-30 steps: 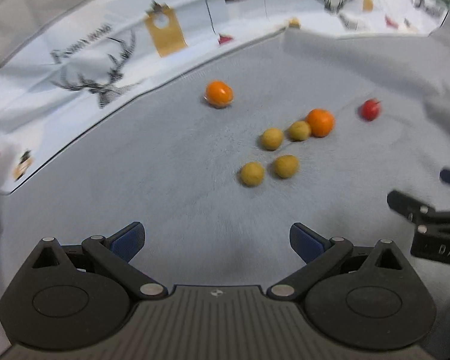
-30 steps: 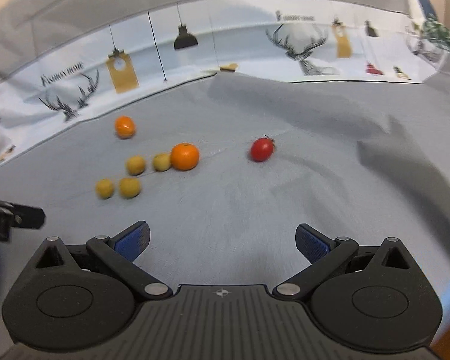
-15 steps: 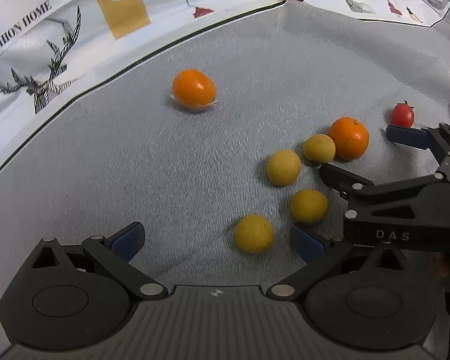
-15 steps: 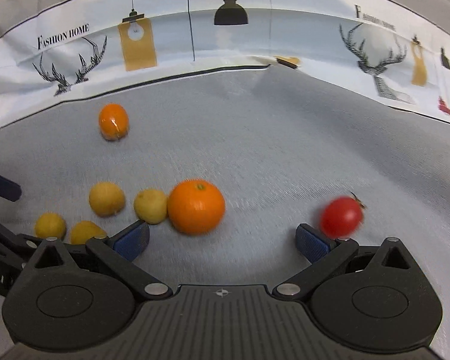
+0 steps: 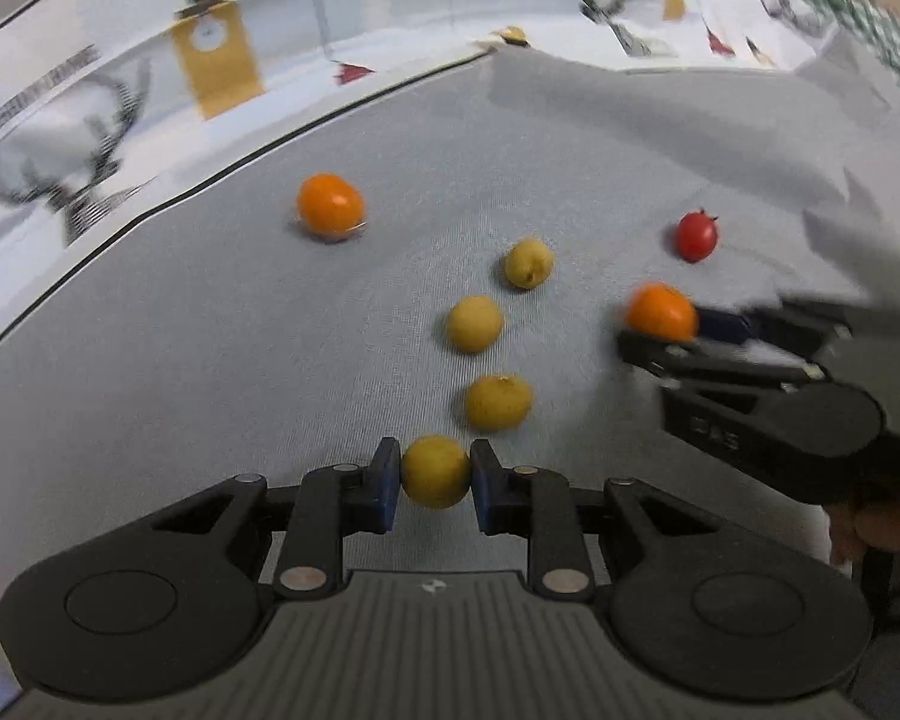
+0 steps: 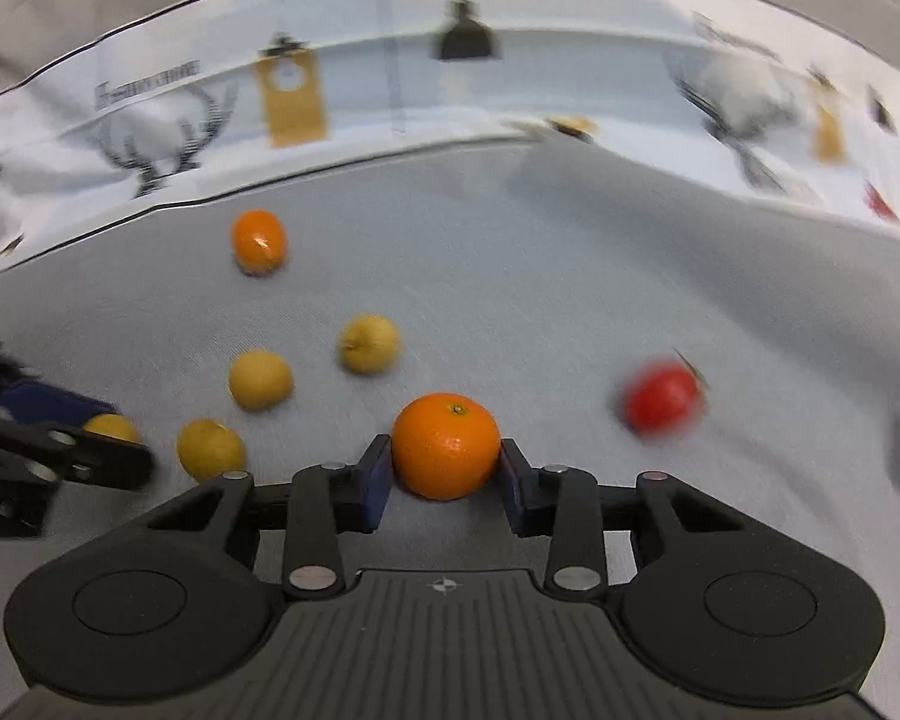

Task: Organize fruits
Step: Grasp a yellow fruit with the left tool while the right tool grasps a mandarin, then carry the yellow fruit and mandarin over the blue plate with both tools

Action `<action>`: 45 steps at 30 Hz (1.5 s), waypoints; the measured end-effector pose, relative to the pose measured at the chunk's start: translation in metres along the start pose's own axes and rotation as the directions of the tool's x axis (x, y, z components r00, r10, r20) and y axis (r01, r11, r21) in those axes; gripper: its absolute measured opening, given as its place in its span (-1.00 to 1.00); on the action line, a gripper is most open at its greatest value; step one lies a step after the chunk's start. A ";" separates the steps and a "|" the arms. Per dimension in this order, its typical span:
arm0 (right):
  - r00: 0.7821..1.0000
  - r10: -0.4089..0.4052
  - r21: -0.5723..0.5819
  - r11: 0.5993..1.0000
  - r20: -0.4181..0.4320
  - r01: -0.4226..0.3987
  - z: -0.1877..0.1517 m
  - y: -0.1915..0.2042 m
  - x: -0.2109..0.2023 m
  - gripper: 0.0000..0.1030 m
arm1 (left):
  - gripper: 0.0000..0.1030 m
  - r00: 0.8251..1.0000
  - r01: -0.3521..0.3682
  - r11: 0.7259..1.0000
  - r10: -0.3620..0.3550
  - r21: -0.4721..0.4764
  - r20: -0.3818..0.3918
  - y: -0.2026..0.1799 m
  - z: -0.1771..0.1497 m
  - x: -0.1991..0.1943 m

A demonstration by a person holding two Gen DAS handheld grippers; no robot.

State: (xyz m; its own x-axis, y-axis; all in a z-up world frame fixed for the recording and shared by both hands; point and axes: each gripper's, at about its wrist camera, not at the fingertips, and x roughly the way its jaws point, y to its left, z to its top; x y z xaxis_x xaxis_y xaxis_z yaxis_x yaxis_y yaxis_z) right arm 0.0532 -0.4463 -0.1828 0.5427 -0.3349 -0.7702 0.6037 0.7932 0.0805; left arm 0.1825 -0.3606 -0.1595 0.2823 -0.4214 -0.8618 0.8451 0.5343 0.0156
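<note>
My left gripper (image 5: 435, 480) is shut on a small yellow fruit (image 5: 435, 471). Three more yellow fruits (image 5: 498, 402) lie just ahead on the grey cloth (image 5: 210, 360). My right gripper (image 6: 444, 471) is shut on an orange mandarin (image 6: 446, 444); it shows in the left wrist view (image 5: 660, 315) too, held to the right. A second orange fruit (image 5: 330, 204) lies far left, also in the right wrist view (image 6: 258, 240). A red cherry tomato (image 5: 696, 235) lies far right, blurred in the right wrist view (image 6: 660, 399).
The grey cloth has a raised fold (image 5: 630, 96) at the back right. Behind it a white printed cloth (image 5: 210, 60) with deer and lamp pictures rises. The person's hand (image 5: 876, 522) holds the right gripper at the right edge.
Both grippers were open and have closed: the left on the nearest yellow fruit, the right on the mandarin. The mandarin has moved away from the yellow fruits, to the right.
</note>
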 end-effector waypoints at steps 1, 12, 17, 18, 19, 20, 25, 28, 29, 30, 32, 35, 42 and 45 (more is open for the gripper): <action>1.000 -0.010 0.031 0.999 -0.009 0.011 -0.005 -0.003 -0.011 -0.26 | -0.48 1.000 -0.004 1.000 0.004 -0.022 -0.002 0.000 -0.005 -0.009; 0.985 0.175 0.083 0.981 -0.015 -0.173 -0.039 0.038 -0.146 -0.26 | -0.48 0.983 -0.177 0.974 0.167 -0.142 -0.079 -0.012 -0.071 -0.154; 0.964 0.267 0.046 0.963 0.008 -0.267 -0.049 0.075 -0.210 -0.25 | -0.48 0.968 -0.248 0.952 0.239 -0.181 -0.069 -0.002 -0.105 -0.217; 0.958 0.285 0.033 0.958 0.013 -0.285 -0.052 0.082 -0.222 -0.25 | -0.48 0.966 -0.260 0.946 0.251 -0.197 -0.070 0.001 -0.113 -0.230; 0.955 0.298 0.024 0.954 0.015 -0.298 -0.054 0.088 -0.233 -0.25 | -0.48 0.963 -0.270 0.940 0.261 -0.208 -0.072 0.003 -0.119 -0.239; 0.949 0.314 0.012 0.949 0.017 -0.314 -0.055 0.095 -0.243 -0.25 | -0.48 0.958 -0.287 0.931 0.276 -0.224 -0.079 0.005 -0.127 -0.251; 0.931 0.364 -0.063 0.930 0.019 -0.362 -0.063 0.125 -0.285 -0.25 | -0.48 0.944 -0.329 0.909 0.310 -0.257 -0.112 0.013 -0.164 -0.287; 0.918 0.396 -0.111 0.913 0.019 -0.392 -0.069 0.143 -0.306 -0.25 | -0.48 0.941 -0.338 0.897 0.323 -0.285 -0.099 0.017 -0.189 -0.310; 0.915 0.404 -0.126 0.908 0.017 -0.399 -0.071 0.149 -0.312 -0.25 | -0.48 0.941 -0.338 0.894 0.325 -0.293 -0.095 0.018 -0.195 -0.317; 0.911 0.412 -0.141 0.903 0.013 -0.406 -0.074 0.154 -0.317 -0.25 | -0.48 0.941 -0.339 0.890 0.328 -0.304 -0.089 0.019 -0.203 -0.324; 0.906 0.423 -0.169 0.893 0.000 -0.417 -0.081 0.165 -0.328 -0.25 | -0.48 0.940 -0.338 0.884 0.331 -0.322 -0.078 0.021 -0.218 -0.336; 0.901 0.433 -0.217 0.878 -0.012 -0.425 -0.091 0.180 -0.341 -0.25 | -0.48 0.938 -0.341 0.876 0.340 -0.342 -0.066 0.021 -0.234 -0.350; 0.901 0.434 -0.311 0.858 0.010 -0.410 -0.103 0.203 -0.371 -0.25 | -0.48 0.938 -0.332 0.864 0.345 -0.378 -0.035 0.025 -0.263 -0.373; 0.903 0.429 -0.330 0.854 0.008 -0.403 -0.106 0.209 -0.376 -0.25 | -0.48 0.940 -0.322 0.862 0.339 -0.391 -0.026 0.030 -0.268 -0.378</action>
State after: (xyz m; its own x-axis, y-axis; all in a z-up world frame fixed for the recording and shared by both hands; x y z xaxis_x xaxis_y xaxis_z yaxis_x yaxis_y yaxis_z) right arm -0.0865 -0.1013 0.0565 0.7536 0.0339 -0.6564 0.1042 0.9799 0.1703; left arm -0.0206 0.0108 0.0307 0.5403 -0.1955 -0.8185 0.4599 0.8831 0.0926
